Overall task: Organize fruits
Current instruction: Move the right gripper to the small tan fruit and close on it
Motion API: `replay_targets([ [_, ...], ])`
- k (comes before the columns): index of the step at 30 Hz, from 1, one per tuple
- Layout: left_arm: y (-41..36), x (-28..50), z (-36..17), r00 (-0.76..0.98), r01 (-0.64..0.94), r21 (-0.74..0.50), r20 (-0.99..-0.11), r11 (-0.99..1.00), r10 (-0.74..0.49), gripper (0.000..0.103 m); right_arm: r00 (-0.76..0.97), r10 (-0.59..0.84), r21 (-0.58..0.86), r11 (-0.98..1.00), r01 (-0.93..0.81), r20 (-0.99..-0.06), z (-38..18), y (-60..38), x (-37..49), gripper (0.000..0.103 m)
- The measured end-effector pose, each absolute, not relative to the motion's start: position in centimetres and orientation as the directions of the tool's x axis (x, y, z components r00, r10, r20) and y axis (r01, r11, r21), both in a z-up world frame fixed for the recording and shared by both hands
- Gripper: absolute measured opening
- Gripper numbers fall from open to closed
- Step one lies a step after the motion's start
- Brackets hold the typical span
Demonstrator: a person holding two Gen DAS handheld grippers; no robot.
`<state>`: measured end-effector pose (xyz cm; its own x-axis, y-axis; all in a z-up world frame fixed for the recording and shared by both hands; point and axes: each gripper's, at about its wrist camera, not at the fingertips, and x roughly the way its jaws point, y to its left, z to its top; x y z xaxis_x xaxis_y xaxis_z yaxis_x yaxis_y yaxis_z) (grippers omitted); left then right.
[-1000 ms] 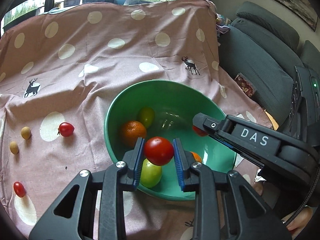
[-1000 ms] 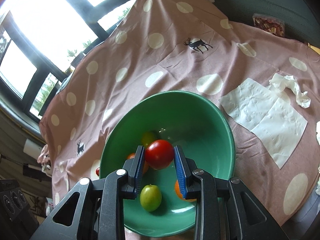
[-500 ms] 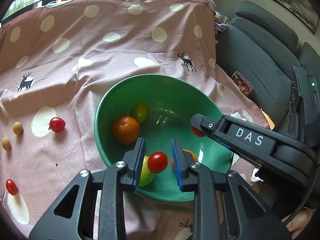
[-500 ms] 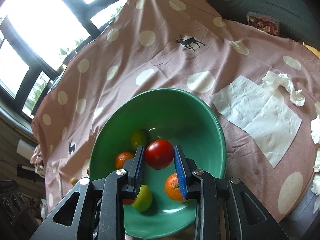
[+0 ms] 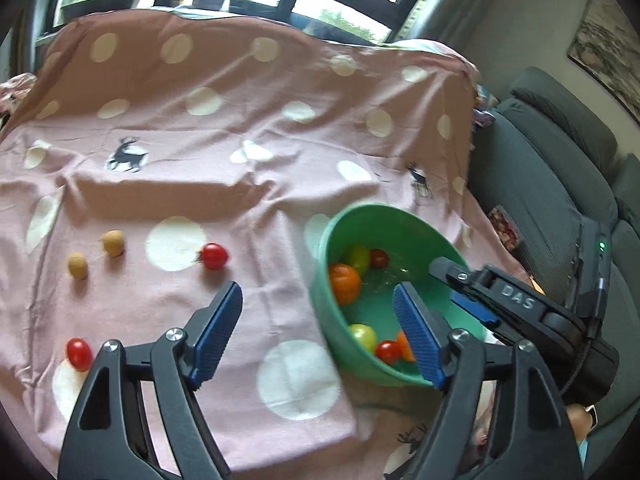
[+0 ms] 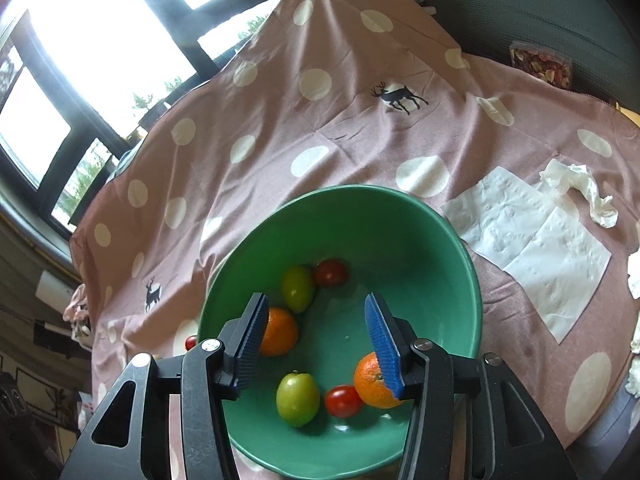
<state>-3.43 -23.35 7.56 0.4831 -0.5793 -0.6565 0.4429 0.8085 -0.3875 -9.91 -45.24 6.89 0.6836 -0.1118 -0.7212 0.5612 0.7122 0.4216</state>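
Observation:
A green bowl (image 6: 440, 280) (image 5: 360, 220) on the pink spotted cloth holds two oranges (image 6: 280, 332), two green fruits (image 6: 298, 398) and two red tomatoes (image 6: 331, 273). My right gripper (image 6: 316, 340) is open and empty above the bowl; it also shows in the left wrist view (image 5: 472, 296). My left gripper (image 5: 316, 328) is open and empty, over the cloth at the bowl's left rim. Loose on the cloth to the left lie a red tomato (image 5: 214, 256), another red tomato (image 5: 79, 354) and two small tan fruits (image 5: 113, 243).
White paper napkins (image 6: 532, 248) and a crumpled tissue (image 6: 580, 188) lie right of the bowl. A grey sofa (image 5: 560, 168) stands along the table's right side. Windows are behind the table.
Both grippers have opened and let their red tomatoes fall into the bowl. My left gripper has swung left, away from the bowl and over the cloth.

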Motion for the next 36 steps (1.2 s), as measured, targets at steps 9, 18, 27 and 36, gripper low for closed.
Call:
replay_targets([
  [9, -12.8, 1.2, 4.9, 0.612, 0.078, -0.308, -0.736, 0.948, -0.290, 0.079, 0.703, -0.075, 0.385, 0.793, 0.472, -0.707, 7.8, -41.3, -7.8, 0.059],
  [18, -10.2, 3.0, 4.7, 0.633, 0.067, -0.271, -0.733, 0.960, -0.250, 0.079, 0.732, 0.028, 0.373, 0.873, 0.314, -0.681, 9.0, -35.5, -5.2, 0.059],
  [27, -11.3, 5.8, 2.3, 0.530, 0.085, -0.329, -0.784, 0.940, -0.323, 0.067, 0.623, 0.273, 0.431, 0.895, 0.115, -0.734, 7.7, -29.5, 3.8, 0.059],
  [36, -11.8, 7.2, 0.2, 0.495, 0.059, -0.274, -0.827, 0.960, -0.267, 0.050, 0.470, 0.432, 0.521, 0.851, 0.071, -0.769, 2.0, -26.4, 10.2, 0.045],
])
